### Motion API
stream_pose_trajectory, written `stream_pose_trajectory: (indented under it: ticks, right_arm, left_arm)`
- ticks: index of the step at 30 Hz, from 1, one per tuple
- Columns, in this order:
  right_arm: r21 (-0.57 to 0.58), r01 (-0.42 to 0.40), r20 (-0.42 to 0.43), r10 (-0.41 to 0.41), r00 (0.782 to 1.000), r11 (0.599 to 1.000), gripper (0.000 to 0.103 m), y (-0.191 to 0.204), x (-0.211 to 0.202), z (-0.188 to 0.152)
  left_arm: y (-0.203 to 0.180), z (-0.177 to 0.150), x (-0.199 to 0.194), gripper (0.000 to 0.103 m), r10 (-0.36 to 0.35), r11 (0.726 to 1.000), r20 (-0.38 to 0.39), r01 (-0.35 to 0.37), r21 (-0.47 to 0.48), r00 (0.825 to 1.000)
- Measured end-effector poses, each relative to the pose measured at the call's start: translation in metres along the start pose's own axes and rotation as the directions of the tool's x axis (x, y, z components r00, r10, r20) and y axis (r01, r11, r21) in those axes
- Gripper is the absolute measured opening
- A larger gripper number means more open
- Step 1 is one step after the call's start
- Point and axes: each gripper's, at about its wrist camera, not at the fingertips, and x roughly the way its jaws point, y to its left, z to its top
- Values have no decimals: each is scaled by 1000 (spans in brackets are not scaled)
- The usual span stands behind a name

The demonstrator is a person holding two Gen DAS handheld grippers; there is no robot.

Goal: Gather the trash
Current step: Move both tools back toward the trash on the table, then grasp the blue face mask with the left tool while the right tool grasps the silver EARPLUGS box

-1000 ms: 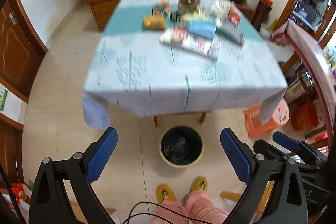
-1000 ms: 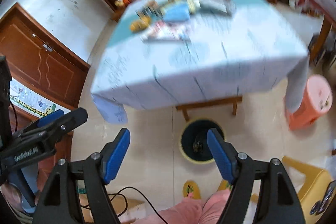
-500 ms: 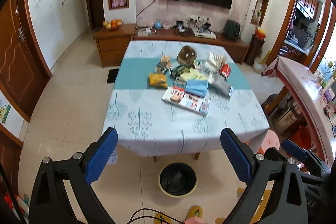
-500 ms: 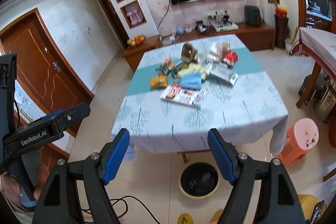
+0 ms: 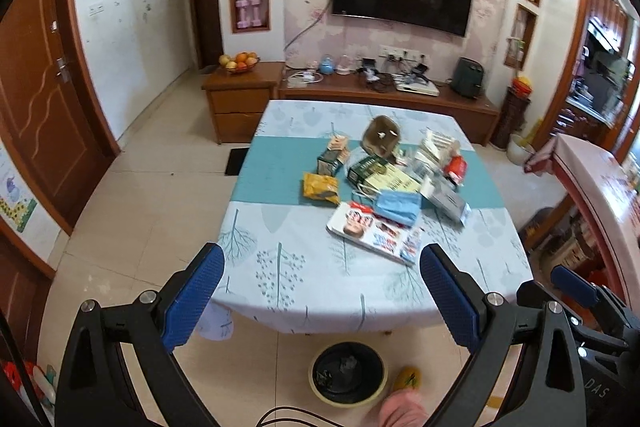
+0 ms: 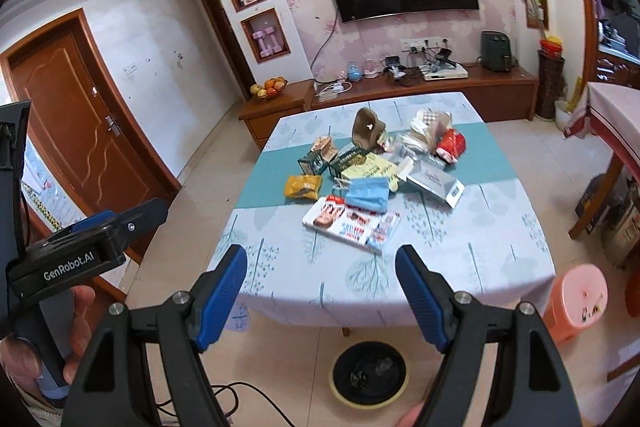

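A pile of trash lies on the table (image 5: 304, 267): a yellow wrapper (image 5: 320, 188), a blue face mask (image 5: 398, 206), a magazine (image 5: 374, 233), green boxes (image 5: 366, 167), a brown carton (image 5: 381, 138) and a red packet (image 5: 456, 165). The pile also shows in the right wrist view, with the mask (image 6: 367, 193) and magazine (image 6: 352, 225). A black bin with a yellow rim (image 5: 348, 373) stands on the floor under the near table edge (image 6: 370, 373). My left gripper (image 5: 320, 301) and right gripper (image 6: 320, 297) are open, empty and well short of the table.
A pink stool (image 6: 576, 301) stands right of the table. A second table (image 5: 600, 187) is at the far right. A wooden TV cabinet (image 5: 380, 97) and fruit bowl (image 5: 239, 62) are behind. A cable (image 6: 240, 393) lies on the floor. Brown doors are left.
Both grippers have tilted up from the floor and bin toward the table top and the far wall. The jaws stay open.
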Motion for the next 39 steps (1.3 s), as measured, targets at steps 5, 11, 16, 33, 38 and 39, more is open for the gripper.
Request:
stream_pose_trajectory:
  ticks: [5,11,16,33,38,39]
  right_arm:
    - [-66,-44,-37,42,998,997,77,-37,41,41]
    - [-111,-74,-129,59,990,991,77,-96,94,85]
    - [-134,-81,-222,49,974,988,77,-142,142,103]
    - [-267,-121,-412,0,911,956,85,-190,272,92]
    - [-294,-135,-446,-11,895,946,85,-197,296,85]
    - [-300,-142,-454,-10,891,943,85,-198,301,84]
  left_arm:
    - [-24,22,38,98,59,997,-7,-59,-53,998]
    - [-69,48,94,98,105,988,-79,-113,-106,991]
    - [-96,53,137,97,146,975,-141,-166,-146,979]
    - [-119,37,236,97,192,943,-283,-256,-212,940]
    - [-110,22,249,97,160,928,-314,-252,-276,936]
    - [-107,19,252,97,150,923,-320,-248,-293,935]
